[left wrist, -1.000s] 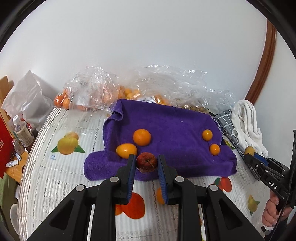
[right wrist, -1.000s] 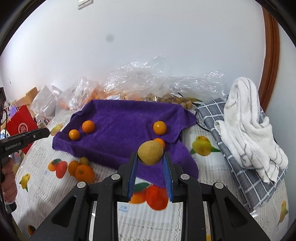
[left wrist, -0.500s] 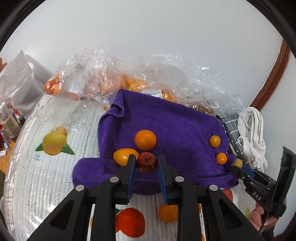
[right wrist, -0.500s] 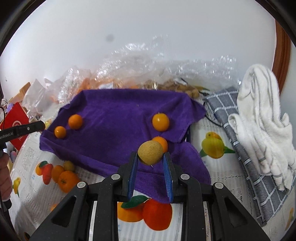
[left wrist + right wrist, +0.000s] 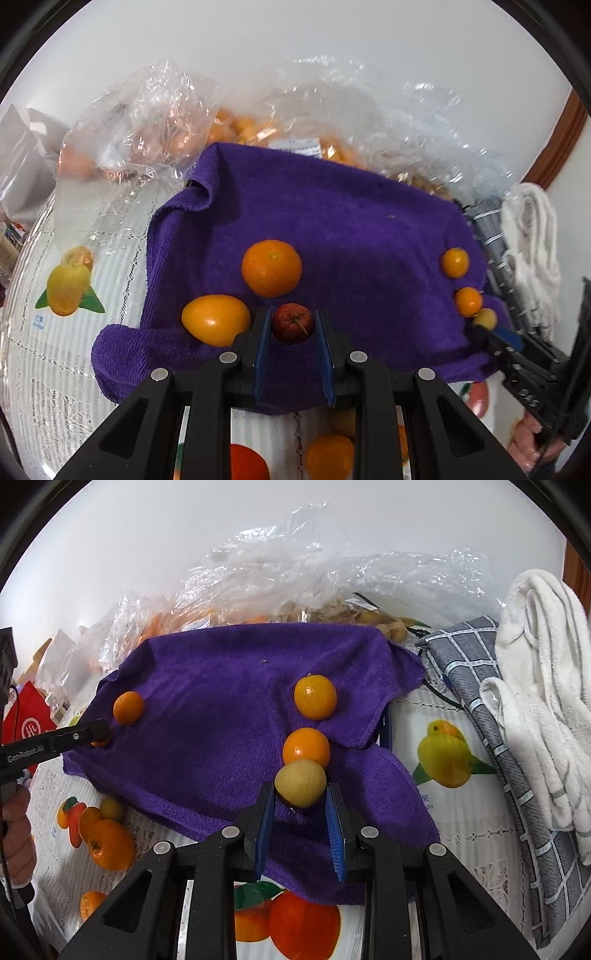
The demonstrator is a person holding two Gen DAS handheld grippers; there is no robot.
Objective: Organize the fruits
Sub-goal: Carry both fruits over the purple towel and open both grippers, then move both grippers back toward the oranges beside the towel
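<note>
A purple towel (image 5: 351,236) lies spread on the table. My left gripper (image 5: 291,326) is shut on a small dark red fruit (image 5: 292,324), low over the towel's near edge. Just left of it rests an oval orange fruit (image 5: 215,319), and a round orange (image 5: 271,267) sits behind. My right gripper (image 5: 301,794) is shut on a round tan fruit (image 5: 300,782), close in front of a small orange (image 5: 306,747); another small orange (image 5: 315,697) lies farther back. The towel (image 5: 221,709) fills the middle of the right wrist view.
Clear plastic bags of fruit (image 5: 155,122) pile up behind the towel. A white towel on a grey checked cloth (image 5: 535,686) lies at the right. Loose oranges (image 5: 110,843) sit on the fruit-print tablecloth (image 5: 66,288) by the near left. A hand (image 5: 16,834) holds the other gripper.
Both grippers have sunk and moved forward toward the towel, each keeping its fruit. The fruits on the towel now look larger and closer.
</note>
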